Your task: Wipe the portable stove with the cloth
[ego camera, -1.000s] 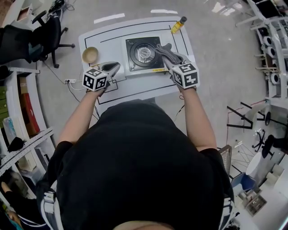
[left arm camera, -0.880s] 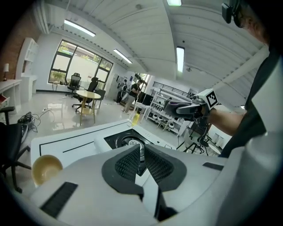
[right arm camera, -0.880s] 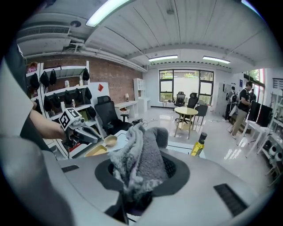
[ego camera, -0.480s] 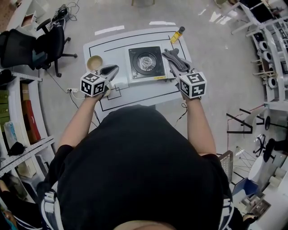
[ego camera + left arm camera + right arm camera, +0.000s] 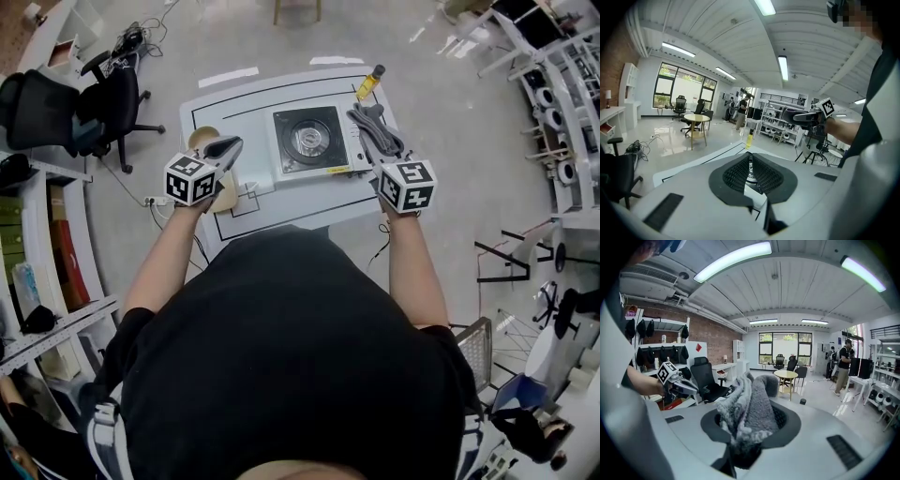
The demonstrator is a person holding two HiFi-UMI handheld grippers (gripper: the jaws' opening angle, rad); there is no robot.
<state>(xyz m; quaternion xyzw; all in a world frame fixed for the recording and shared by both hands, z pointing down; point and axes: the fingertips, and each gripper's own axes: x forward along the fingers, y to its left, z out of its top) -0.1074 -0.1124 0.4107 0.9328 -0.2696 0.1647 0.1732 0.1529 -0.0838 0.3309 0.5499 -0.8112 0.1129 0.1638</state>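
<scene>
On the white table [image 5: 234,108], the stove [image 5: 309,141] sits centre, nothing touching it. Right gripper [image 5: 380,141] is clenched on the grey cloth [image 5: 373,122], lifted just beside the stove's right edge. Left gripper [image 5: 228,147] is pinched closed, empty. Looks like the cloth is off the surface mid-wipe: next, it needs lowering flat onto the top

Nothing here can be read as words or numbers. The cubes on the left gripper [image 5: 232,144] and right gripper [image 5: 373,131] show only black-and-white square patterns. The yellow strip on the portable stove [image 5: 309,139] is too small to make out.
</scene>
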